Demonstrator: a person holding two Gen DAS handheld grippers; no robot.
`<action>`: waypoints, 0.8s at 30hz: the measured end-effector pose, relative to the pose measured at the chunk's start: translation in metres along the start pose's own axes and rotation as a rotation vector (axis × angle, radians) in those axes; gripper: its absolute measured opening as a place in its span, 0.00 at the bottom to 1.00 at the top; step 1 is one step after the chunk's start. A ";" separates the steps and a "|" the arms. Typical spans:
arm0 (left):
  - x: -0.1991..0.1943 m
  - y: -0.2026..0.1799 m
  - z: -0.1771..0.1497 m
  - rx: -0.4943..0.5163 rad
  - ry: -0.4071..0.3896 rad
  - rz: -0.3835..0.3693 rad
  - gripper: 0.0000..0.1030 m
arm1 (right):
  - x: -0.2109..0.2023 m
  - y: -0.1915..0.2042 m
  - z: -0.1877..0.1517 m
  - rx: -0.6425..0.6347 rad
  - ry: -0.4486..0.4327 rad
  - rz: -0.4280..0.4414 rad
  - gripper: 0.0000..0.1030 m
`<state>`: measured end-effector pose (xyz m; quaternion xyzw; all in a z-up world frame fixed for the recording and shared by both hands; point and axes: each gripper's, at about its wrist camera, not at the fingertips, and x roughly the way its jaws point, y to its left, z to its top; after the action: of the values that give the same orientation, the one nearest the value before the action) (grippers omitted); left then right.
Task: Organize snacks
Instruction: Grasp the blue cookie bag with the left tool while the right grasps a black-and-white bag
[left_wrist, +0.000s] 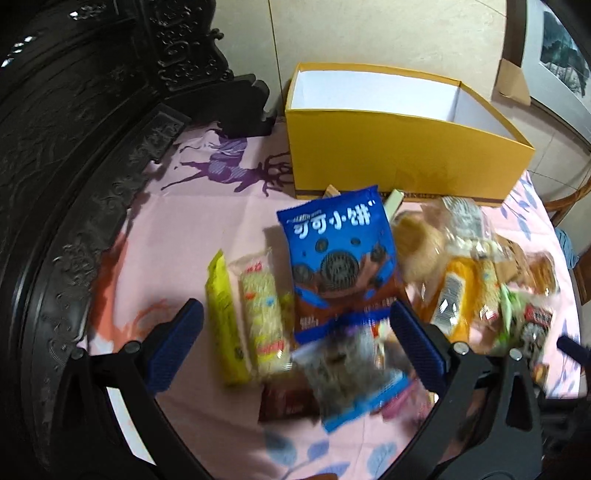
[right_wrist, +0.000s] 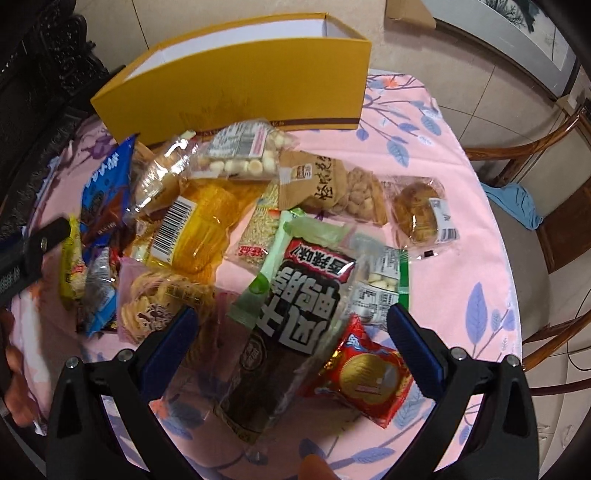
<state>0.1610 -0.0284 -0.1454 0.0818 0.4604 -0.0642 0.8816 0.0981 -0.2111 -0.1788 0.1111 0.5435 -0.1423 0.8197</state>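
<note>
A pile of snack packets lies on a pink tablecloth (left_wrist: 177, 229) in front of an open yellow box (left_wrist: 402, 155), also in the right wrist view (right_wrist: 258, 85). My left gripper (left_wrist: 295, 332) is open above a blue cookie bag (left_wrist: 340, 258) and a blurred small blue packet (left_wrist: 351, 376); a yellow-green noodle pack (left_wrist: 255, 310) lies to its left. My right gripper (right_wrist: 291, 339) is open over a black-and-green packet (right_wrist: 295, 302), with a red round-biscuit packet (right_wrist: 365, 380) by its right finger. The box looks empty inside.
Dark carved wooden furniture (left_wrist: 74, 147) borders the table on the left. Wooden chairs (right_wrist: 535, 155) stand at the right, one with a blue cloth (right_wrist: 513, 203). Other packets include an orange jelly pack (right_wrist: 199, 225), a brown nut bag (right_wrist: 325, 181) and a pastry (right_wrist: 417, 210).
</note>
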 end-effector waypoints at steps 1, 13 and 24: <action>0.007 0.000 0.004 -0.005 0.007 -0.006 0.98 | 0.004 0.000 0.000 0.000 0.007 -0.008 0.99; 0.057 -0.029 0.024 0.029 0.048 -0.060 0.98 | 0.026 -0.006 -0.009 0.030 0.050 -0.018 0.81; 0.055 -0.039 0.011 0.054 0.008 -0.025 0.70 | 0.020 -0.016 -0.014 0.052 0.022 0.036 0.40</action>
<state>0.1943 -0.0709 -0.1878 0.1001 0.4629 -0.0875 0.8764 0.0876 -0.2241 -0.2033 0.1436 0.5468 -0.1402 0.8129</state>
